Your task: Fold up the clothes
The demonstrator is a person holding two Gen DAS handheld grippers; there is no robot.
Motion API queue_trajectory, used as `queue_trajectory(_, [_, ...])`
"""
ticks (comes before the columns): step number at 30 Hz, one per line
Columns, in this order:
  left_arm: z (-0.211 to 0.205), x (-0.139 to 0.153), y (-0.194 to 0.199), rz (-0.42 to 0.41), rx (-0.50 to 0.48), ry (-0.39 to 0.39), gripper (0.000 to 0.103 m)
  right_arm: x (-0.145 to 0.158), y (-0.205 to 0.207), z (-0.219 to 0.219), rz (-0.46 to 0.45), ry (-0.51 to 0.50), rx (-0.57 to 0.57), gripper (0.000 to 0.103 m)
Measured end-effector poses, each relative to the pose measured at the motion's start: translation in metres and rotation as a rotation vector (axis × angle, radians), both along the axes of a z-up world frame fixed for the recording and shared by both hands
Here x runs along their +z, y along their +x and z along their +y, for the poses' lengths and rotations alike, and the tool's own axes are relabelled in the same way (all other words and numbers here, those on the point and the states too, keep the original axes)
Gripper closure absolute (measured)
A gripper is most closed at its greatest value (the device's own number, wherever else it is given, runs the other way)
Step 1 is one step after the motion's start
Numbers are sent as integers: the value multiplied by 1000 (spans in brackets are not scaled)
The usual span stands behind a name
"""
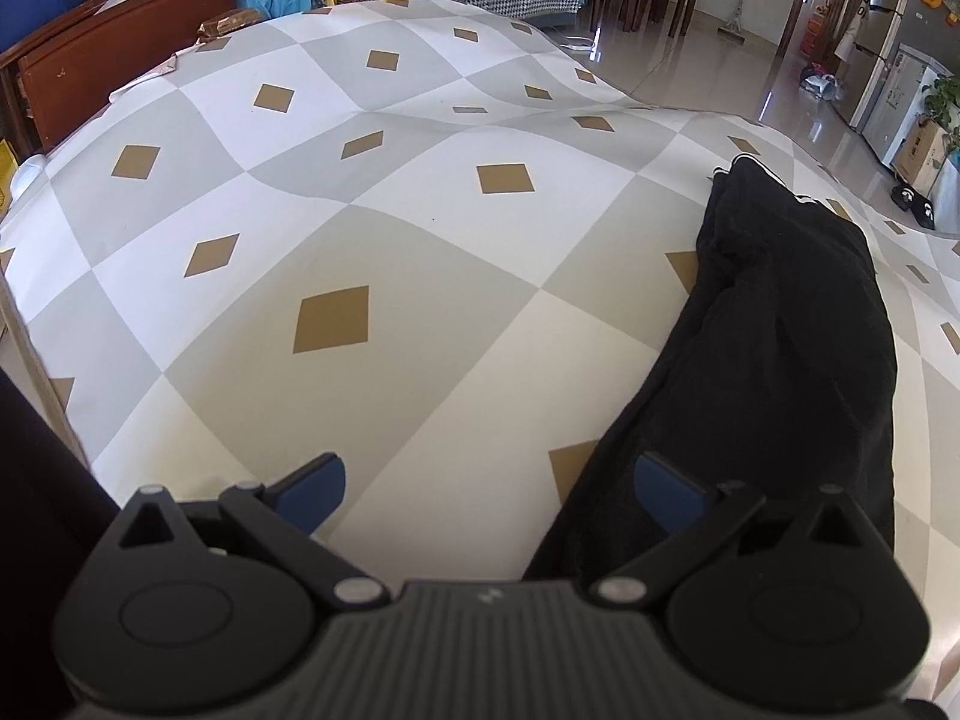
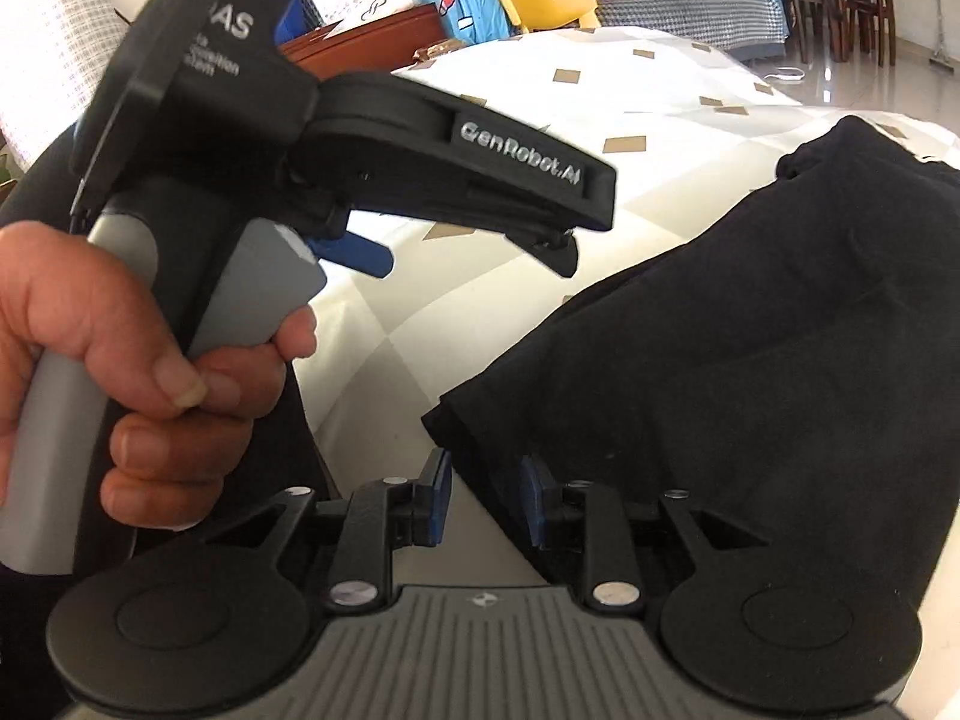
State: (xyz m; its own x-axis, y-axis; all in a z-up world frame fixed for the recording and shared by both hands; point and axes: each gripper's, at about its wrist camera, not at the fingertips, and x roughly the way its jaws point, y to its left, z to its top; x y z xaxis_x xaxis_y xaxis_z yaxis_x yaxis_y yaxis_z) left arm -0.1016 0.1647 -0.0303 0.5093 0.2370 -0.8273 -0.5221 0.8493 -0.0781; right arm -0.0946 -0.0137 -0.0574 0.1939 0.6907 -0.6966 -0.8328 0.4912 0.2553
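Black garment [image 1: 798, 324] partly folded, 3 o'clock on table [image 1: 420, 252] | left gripper [image 1: 489, 489] apart, empty | right gripper [image 2: 486, 498] slightly apart, clamping nothing | final folds pending.

I'm seeing bright daylight in both views; glare streaks the glossy floor [image 1: 720, 72] at two o'clock. The black garment [image 2: 750, 330] reads as near-featureless dark, and the patterned surface [image 1: 360, 210] bulges with fisheye distortion, edges darkening at the corners.
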Motion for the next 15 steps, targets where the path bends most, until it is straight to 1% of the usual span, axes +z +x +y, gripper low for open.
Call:
queue_trajectory(5, [2,-2,0,2,8,-3,0,11,14,-19,-1,65,-113,76])
queue_trajectory(6, [2,-1,0,0,9,-5,0,10,16,-20,1,65,-132,76])
queue_trajectory(8, [2,-1,1,-4,10,-7,0,5,18,-20,1,33,-151,75])
queue_trajectory(11, [1,-4,4,9,7,-15,0,2,19,-12,15,-64,-164,75])
queue_trajectory(12, [0,-4,5,9,7,-19,0,3,17,-14,12,-55,-166,73])
queue_trajectory(15, [-3,-6,13,6,1,-24,0,4,19,-16,53,-69,-175,72])
